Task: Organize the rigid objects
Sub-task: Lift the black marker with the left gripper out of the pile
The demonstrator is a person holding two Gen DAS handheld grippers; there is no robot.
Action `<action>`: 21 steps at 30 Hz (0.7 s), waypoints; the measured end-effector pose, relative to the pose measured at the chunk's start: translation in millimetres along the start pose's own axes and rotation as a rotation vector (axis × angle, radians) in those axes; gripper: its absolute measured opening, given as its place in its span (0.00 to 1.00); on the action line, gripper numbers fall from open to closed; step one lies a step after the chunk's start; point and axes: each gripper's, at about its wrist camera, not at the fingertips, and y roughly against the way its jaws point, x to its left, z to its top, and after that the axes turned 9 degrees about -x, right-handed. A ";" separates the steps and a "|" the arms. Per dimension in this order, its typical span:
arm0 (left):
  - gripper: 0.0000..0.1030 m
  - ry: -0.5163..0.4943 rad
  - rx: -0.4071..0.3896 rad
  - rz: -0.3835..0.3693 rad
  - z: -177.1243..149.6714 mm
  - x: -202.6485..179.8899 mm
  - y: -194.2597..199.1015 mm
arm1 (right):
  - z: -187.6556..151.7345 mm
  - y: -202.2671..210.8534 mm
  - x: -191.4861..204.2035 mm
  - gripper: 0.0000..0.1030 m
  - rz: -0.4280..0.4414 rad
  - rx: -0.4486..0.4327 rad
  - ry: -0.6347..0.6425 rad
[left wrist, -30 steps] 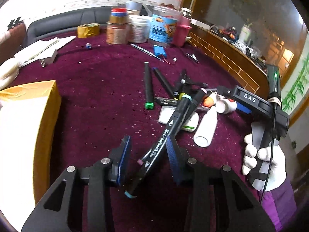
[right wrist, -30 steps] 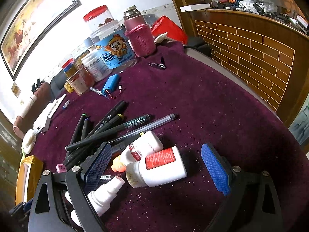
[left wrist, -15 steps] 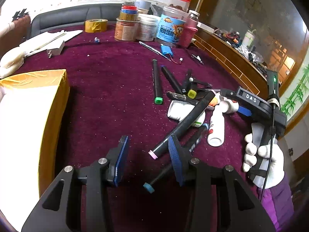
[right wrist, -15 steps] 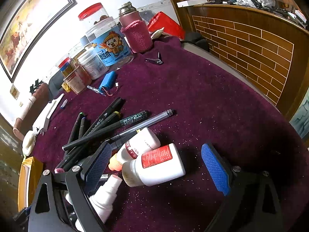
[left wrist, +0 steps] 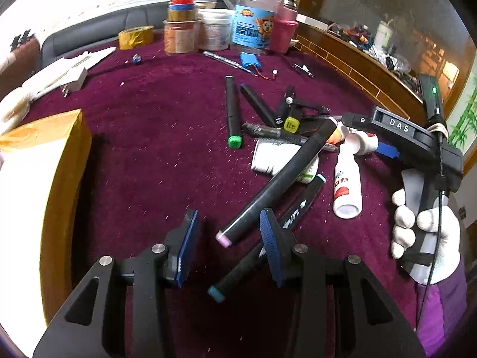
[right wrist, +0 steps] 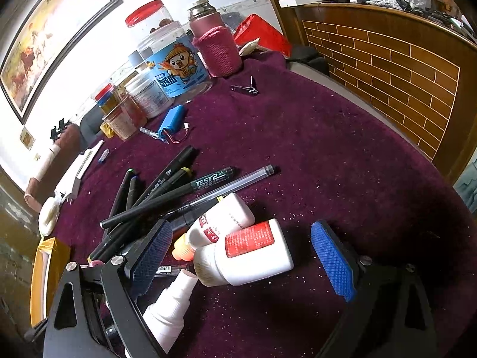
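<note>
Both tongs stand open, neither holding anything. We take the squat white plastic bottle with the red label (right wrist: 250, 253) as our landmark. It lies on its side on the purple velvet cloth (right wrist: 342, 164). The right gripper (right wrist: 241, 226) straddles it with jaws wide and neither pad touching it.

The biggest risk, as we judge it, sits here. The bottle is round and smooth, so a squeeze off its middle may shoot it forward or roll it. The white bottle with the orange nozzle (right wrist: 222, 219) lies just beside the landmark on its far left. The slim white spray bottle (right wrist: 167, 310) points at its neck from the near left. Either could be caught under that side's finger and dragged along.

Next comes the heap of black marker pens (right wrist: 155, 191), left of and beyond the landmark. The left gripper (left wrist: 229, 213) has its jaws partly apart around the end of the black marker with the pink cap (left wrist: 268, 191), which leans on the heap. A pinch so close to the cap may swing the marker loose. The black marker with the teal cap (left wrist: 298, 211) runs under one finger and may get nudged.

Smallest worry: the clear thin pen (right wrist: 238, 183) beyond the landmark may roll off if the heap shifts.
</note>
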 end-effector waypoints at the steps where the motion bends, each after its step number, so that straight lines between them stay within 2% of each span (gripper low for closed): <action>1: 0.38 -0.018 -0.003 0.003 3.0 -3.4 -2.8 | 0.0 0.0 0.0 0.89 0.000 0.000 0.000; 5: 0.38 -0.097 -0.008 0.026 12.6 -15.7 -19.7 | -0.2 0.1 -0.1 0.89 0.000 0.001 0.003; 8: 0.38 -0.142 0.034 0.060 12.1 -21.7 -38.5 | -0.7 -0.4 0.7 0.89 0.000 0.002 0.009; 11: 0.21 -0.162 0.030 0.015 11.1 -25.2 -36.2 | -1.0 -0.8 1.8 0.89 -0.002 0.004 0.011; 13: 0.21 -0.146 0.038 -0.032 10.7 -25.2 -30.2 | -1.1 -1.0 2.3 0.89 -0.002 0.006 0.014; 15: 0.21 -0.136 0.034 -0.049 11.2 -25.3 -22.9 | -1.2 -1.5 2.5 0.89 -0.002 0.008 0.016; 18: 0.21 -0.132 0.035 -0.047 13.6 -29.5 -24.1 | -0.9 -1.8 2.3 0.89 -0.001 0.010 0.018; 21: 0.22 -0.137 0.046 -0.012 15.2 -34.6 -35.3 | -1.1 -1.8 2.2 0.89 0.000 0.010 0.018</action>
